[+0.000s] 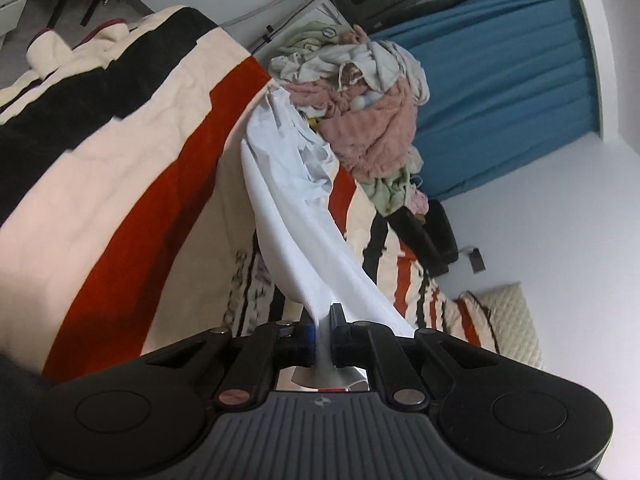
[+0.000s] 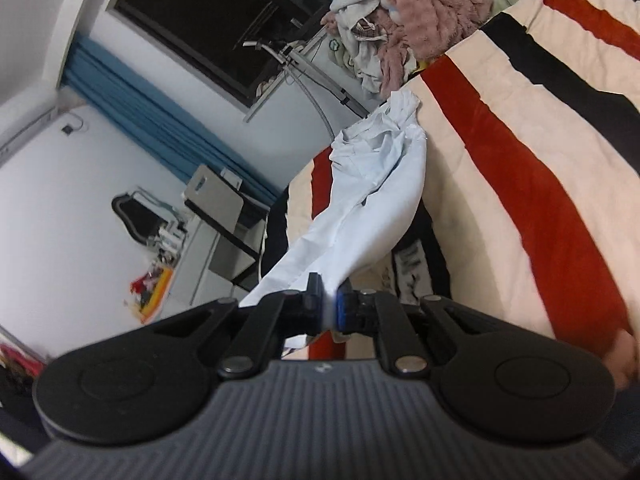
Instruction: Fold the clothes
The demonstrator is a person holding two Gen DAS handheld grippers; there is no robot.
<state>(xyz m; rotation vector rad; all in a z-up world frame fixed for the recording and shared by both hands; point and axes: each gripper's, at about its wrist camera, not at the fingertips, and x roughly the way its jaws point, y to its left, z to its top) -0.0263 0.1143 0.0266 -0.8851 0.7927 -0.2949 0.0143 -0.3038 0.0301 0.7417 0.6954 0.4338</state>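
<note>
Bedroom w/ cream, red & black striped bedspread (image 1: 120, 152). Left gripper (image 1: 322, 338) & right gripper (image 2: 329, 306) each pinched tight on pale blue cotton garment (image 1: 288, 216), raised off bed's far edge near unsorted clothes pile (image 1: 372, 120), prob. to spread it.

Both wrist cameras sit just behind their black grippers, tilted and angled downward across the red, black and cream striped bedspread (image 1: 132, 168) toward the far crumpled laundry heap (image 2: 404, 12); all 2 views share these.

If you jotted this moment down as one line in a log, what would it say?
left gripper: shut on pale blue garment | right gripper: shut on same garment | garment: hanging over striped bedspread | clothes pile: waiting
</note>
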